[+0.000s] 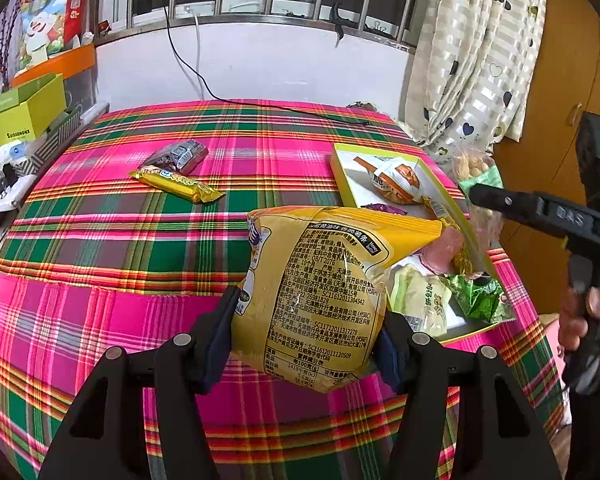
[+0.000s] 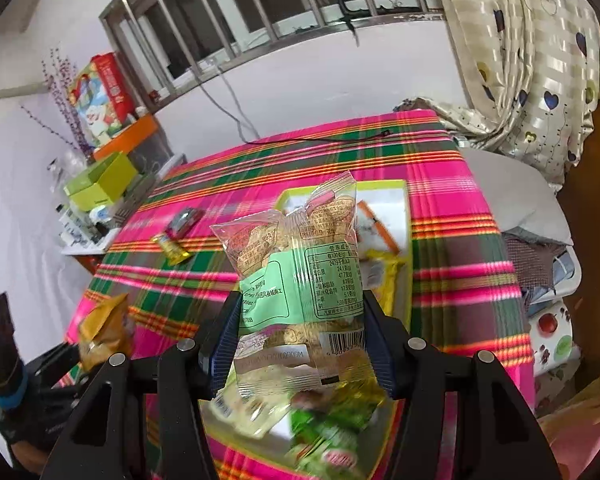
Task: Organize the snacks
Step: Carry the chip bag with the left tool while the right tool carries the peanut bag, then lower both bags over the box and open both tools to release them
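Observation:
My left gripper (image 1: 304, 344) is shut on a big yellow chip bag (image 1: 320, 292) and holds it above the plaid table, just left of the yellow-rimmed box (image 1: 342, 178). My right gripper (image 2: 300, 344) is shut on a clear peanut packet with a green label (image 2: 300, 264) and holds it over the same box (image 2: 406, 216). The box holds several snack packs, among them a white-orange one (image 1: 398, 178) and green ones (image 1: 480, 298). A yellow bar (image 1: 178, 186) and a dark red packet (image 1: 180, 154) lie on the cloth at the far left.
The table has a pink-green plaid cloth (image 1: 100, 304). A cluttered shelf with a green box (image 1: 20, 116) stands to the left. A black cable (image 1: 260, 104) runs along the far edge. A curtain (image 1: 476, 52) hangs at the right. A bed (image 2: 532, 208) is right of the table.

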{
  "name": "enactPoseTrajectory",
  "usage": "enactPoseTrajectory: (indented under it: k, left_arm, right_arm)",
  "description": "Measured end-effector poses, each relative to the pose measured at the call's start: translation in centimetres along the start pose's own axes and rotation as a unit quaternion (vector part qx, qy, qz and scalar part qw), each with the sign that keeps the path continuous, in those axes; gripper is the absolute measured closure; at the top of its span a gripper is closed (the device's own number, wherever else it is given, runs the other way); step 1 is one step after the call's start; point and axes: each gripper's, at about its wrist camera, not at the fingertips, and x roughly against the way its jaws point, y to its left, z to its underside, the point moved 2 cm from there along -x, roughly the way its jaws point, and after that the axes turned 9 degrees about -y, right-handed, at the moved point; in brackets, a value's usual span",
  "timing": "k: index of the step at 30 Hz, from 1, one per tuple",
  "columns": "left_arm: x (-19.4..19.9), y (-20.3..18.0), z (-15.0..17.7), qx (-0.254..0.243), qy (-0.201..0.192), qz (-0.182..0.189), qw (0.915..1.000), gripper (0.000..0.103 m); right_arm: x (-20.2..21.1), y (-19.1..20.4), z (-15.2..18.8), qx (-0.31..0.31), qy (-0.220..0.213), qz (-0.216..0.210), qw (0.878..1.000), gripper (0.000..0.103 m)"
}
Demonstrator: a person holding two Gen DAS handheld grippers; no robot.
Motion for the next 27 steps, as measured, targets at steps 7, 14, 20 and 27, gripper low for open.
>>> enactPoseTrajectory:
  k: [7, 14, 20, 27]
  left_arm:
    - [-1.1, -0.3, -0.4, 0.000, 0.007, 0.000, 1.0000, 0.042]
    - [-1.7, -1.7, -1.5, -0.015, 0.006, 0.013, 0.9998, 0.042]
    - [-2.3, -3.2, -2.6, -0.027, 0.003, 0.026, 0.9993, 0.042]
    - [-3.2, -4.7, -3.1, -0.034, 0.011, 0.043, 0.9984, 0.042]
  right_arm:
    - [-3.3, -1.8, -0.2, -0.002, 0.032, 0.012, 0.999, 0.045]
    - [-4.0, -1.9, -0.5, -0.001, 0.028, 0.006, 1.000, 0.040]
    - [-1.9, -1.8, -0.3, -0.004, 0.003, 0.012, 1.000, 0.040]
    - [1.2, -2.0, 1.2, -0.016, -0.020, 0.014, 1.000, 0.068]
